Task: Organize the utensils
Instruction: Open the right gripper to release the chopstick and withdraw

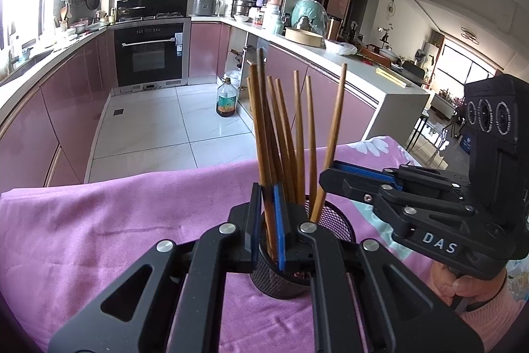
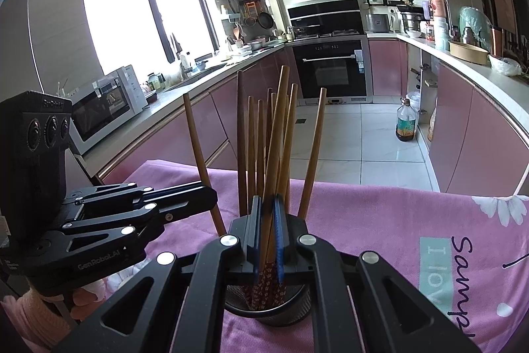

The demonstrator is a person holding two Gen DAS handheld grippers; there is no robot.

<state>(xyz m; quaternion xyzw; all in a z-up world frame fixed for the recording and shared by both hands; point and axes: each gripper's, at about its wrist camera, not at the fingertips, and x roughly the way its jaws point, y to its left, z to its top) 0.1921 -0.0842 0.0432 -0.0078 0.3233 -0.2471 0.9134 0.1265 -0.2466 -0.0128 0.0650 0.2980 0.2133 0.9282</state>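
Left gripper (image 1: 268,214), from its own camera, is clamped on one chopstick (image 1: 261,134) over a black mesh cup (image 1: 281,273) on pink cloth (image 1: 132,220); more brown sticks crowd around. Beyond the cloth's edge lies open tiled floor (image 1: 148,128).

Right gripper (image 2: 268,230), in its view, pinches another chopstick (image 2: 276,138) above the cup (image 2: 267,313), with the left gripper just beside.

A home kitchen is shown: pink cabinets (image 2: 479,134) are fitted along both walls, a built-in oven (image 2: 330,68) is set beneath a hob, a microwave (image 2: 105,105) is placed by the window, and a living area is glimpsed beyond.
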